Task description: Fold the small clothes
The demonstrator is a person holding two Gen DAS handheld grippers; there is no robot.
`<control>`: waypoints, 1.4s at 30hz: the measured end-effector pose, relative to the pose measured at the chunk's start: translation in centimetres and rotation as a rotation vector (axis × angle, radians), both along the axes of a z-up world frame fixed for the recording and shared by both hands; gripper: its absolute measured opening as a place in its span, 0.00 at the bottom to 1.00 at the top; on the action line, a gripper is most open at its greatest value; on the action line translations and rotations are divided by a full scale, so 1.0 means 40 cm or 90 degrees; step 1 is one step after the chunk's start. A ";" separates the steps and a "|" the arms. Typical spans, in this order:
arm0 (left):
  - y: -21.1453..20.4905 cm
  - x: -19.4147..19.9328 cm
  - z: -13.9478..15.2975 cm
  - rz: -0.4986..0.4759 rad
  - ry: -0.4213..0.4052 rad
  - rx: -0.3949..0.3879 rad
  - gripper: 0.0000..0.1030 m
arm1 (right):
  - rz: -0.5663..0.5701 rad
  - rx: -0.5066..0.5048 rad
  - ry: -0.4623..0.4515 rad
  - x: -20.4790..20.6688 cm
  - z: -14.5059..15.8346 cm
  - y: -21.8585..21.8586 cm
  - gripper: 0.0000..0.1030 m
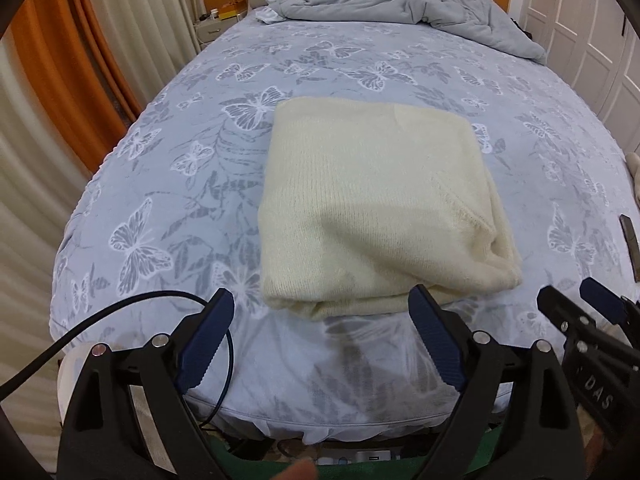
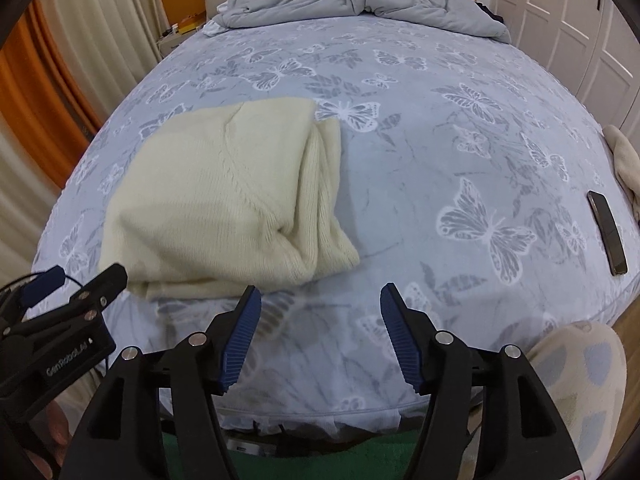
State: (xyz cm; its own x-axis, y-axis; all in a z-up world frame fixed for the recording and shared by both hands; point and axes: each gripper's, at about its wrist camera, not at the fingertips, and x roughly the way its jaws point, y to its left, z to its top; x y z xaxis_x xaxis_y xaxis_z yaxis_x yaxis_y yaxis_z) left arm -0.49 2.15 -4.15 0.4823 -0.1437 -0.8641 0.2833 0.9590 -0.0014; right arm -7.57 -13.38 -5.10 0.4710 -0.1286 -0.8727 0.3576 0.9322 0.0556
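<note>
From your left wrist camera, your left gripper has its jaws wide apart with nothing between them, poised over the near edge of the bed. The folded cream sweater lies flat on the butterfly-print sheet just beyond the fingertips; the right fingertip overlaps the sweater's near edge in this view, though you cannot tell whether it touches. A black cable loops in by the left finger. Your right gripper shows at the right edge, off the sweater. A crumpled grey duvet sits at the far end of the bed.

From your right wrist camera, your right gripper also has its jaws apart and empty, over bare sheet beside the sweater, which lies to the left with its layered folds facing the gripper. The left gripper is at the sweater's near left corner. A dark phone lies near the bed's right edge, well apart from the sweater.
</note>
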 end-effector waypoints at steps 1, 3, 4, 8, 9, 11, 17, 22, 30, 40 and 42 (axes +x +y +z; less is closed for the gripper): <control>-0.001 -0.004 -0.003 0.003 -0.001 0.002 0.84 | 0.001 0.002 0.001 -0.005 -0.004 0.002 0.59; -0.002 -0.012 -0.010 0.008 0.000 0.006 0.84 | 0.002 0.002 0.005 -0.013 -0.012 0.004 0.59; -0.003 -0.016 -0.012 0.012 0.002 0.009 0.84 | 0.002 0.003 0.007 -0.015 -0.014 0.003 0.59; -0.007 -0.033 -0.027 0.019 0.008 0.015 0.84 | 0.004 0.005 0.015 -0.027 -0.027 0.008 0.59; -0.008 -0.037 -0.030 0.020 0.011 0.018 0.84 | 0.005 0.006 0.016 -0.029 -0.029 0.009 0.59; -0.010 -0.046 -0.036 0.022 0.012 0.020 0.84 | 0.010 0.006 0.019 -0.031 -0.032 0.015 0.60; -0.023 -0.070 -0.037 0.016 -0.008 0.036 0.84 | 0.017 0.002 0.022 -0.037 -0.036 0.031 0.60; -0.019 -0.068 -0.043 0.024 0.013 0.028 0.84 | 0.019 0.000 0.024 -0.039 -0.037 0.037 0.60; -0.016 -0.071 -0.042 0.021 0.014 0.025 0.84 | 0.018 0.001 0.029 -0.038 -0.041 0.040 0.60; -0.005 -0.068 -0.055 0.030 0.024 0.043 0.95 | 0.018 0.012 0.037 -0.039 -0.051 0.031 0.60; -0.005 -0.069 -0.057 0.031 0.023 0.047 0.95 | 0.022 0.009 0.037 -0.040 -0.052 0.033 0.60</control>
